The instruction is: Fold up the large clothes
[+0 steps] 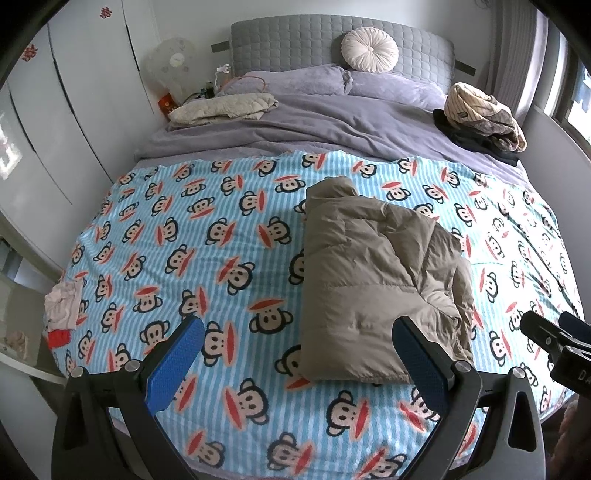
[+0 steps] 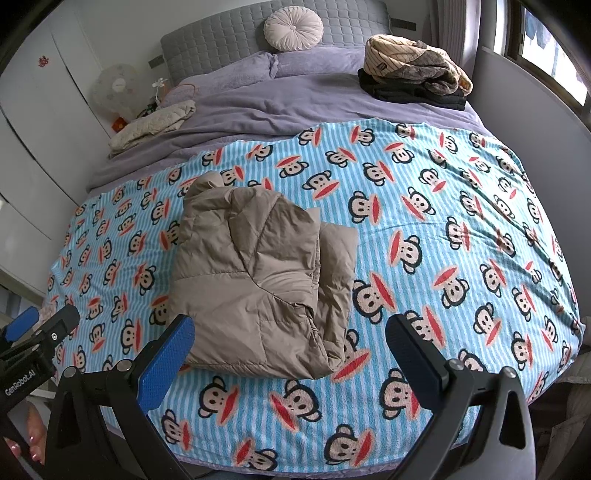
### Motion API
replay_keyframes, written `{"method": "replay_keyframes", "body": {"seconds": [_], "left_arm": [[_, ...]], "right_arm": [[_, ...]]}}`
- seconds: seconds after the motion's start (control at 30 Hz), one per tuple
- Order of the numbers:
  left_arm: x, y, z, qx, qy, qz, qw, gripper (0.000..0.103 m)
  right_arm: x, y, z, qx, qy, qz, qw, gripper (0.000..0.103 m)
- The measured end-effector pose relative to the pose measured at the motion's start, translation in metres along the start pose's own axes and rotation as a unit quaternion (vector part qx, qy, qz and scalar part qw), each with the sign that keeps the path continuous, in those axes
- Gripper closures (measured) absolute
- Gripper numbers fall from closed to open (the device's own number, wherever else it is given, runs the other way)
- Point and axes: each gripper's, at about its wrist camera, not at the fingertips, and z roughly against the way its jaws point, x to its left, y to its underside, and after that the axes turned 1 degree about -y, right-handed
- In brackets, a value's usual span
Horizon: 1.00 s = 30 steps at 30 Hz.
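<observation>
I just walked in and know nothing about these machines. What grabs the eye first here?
The bright blue monkey blanket spread over the near half of the bed, surely. On it lies a folded tan puffy jacket, just beyond the open left tongs and right tongs, which hold nothing. At the headboard sits a round cream cushion, with a heap of clothes on the grey bedding to its right.

So the puffy jacket (image 1: 380,284) (image 2: 258,280) is tan/khaki, quilted, and it's folded up into a chunky rectangle lying flat on the blue striped monkey blanket (image 1: 207,240) (image 2: 424,229). One layer is flopped over the other, the right edge looks bunched and wrinkly (not super neat), and a rounded bit pokes out at the far end.
</observation>
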Motion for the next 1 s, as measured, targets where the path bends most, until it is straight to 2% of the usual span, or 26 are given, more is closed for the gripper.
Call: {"method": "replay_keyframes", "body": {"seconds": [0.33, 1.0], "left_arm": [[-0.0062, -0.0055, 0.0004, -0.005, -0.001, -0.013, 0.9999, 0.001], [-0.004, -0.004, -0.0013, -0.001, 0.011, -0.007, 0.9999, 0.001]], "right_arm": [[0.0005, 0.0001, -0.0007, 0.001, 0.0, -0.001, 1.0, 0.0], [0.0029, 0.0004, -0.0011, 0.003, 0.0, -0.001, 1.0, 0.0]]}}
